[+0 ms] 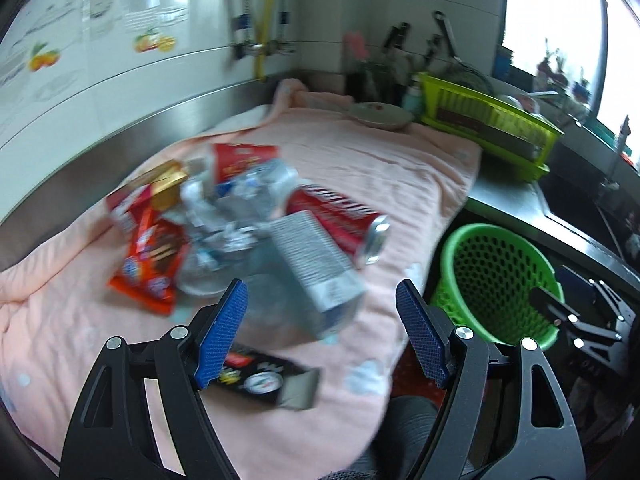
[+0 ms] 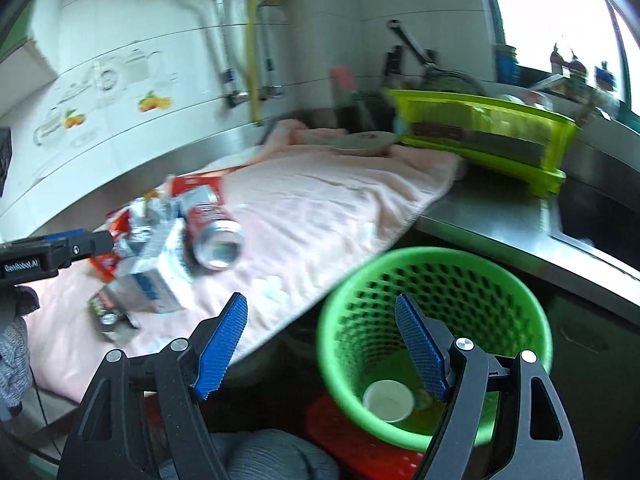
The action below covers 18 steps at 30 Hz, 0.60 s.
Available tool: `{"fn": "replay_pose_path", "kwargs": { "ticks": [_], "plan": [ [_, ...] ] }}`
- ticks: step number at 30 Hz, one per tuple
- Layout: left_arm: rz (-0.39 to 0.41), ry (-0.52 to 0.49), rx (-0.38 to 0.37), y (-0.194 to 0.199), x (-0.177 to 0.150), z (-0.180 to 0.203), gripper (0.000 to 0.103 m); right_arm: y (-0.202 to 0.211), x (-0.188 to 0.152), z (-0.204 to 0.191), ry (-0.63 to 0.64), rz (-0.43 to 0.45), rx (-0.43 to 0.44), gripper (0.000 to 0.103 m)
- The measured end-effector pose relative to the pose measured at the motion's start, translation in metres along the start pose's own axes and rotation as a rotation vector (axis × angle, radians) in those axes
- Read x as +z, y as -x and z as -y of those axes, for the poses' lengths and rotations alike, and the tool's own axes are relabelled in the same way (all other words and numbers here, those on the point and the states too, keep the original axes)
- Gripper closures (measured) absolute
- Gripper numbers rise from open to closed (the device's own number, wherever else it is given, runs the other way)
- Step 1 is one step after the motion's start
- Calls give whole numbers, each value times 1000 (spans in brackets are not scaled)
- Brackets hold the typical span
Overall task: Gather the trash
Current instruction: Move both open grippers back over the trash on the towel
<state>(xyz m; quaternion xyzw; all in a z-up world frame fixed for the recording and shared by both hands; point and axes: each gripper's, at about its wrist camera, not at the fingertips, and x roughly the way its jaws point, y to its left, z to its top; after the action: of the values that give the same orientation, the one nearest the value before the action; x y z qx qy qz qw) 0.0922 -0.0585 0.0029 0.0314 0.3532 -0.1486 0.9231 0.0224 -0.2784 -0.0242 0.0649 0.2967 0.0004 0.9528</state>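
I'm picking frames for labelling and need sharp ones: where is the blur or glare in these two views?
Left wrist: the trash pile and carton are smeared by motion blur, while the left tongs are sharp; the window is blown out. Right wrist: the can and basket rim are streaked, the right tongs crisp, and the window there is also overexposed. Both views bend at the edges.
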Motion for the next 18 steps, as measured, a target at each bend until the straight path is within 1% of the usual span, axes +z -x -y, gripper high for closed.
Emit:
{"fn": "replay_pose_path", "kwargs": {
  "ticks": [2,8,11,13,18],
  "plan": [
    [-5,34,26,4,-5,-21,27,-9,6,-16,16,-20,52,29],
    [-23,104,93,13,-24,-69,27,-32,18,-59,74,-58,142,31],
    [-35,130,115,14,-32,-85,27,-44,25,-80,105,-78,181,36],
    [-42,147,121,14,-38,-94,27,-56,30,-96,134,-92,202,41],
    [-54,173,126,13,-48,-108,27,-83,39,-123,182,-133,230,51]
  ]
}}
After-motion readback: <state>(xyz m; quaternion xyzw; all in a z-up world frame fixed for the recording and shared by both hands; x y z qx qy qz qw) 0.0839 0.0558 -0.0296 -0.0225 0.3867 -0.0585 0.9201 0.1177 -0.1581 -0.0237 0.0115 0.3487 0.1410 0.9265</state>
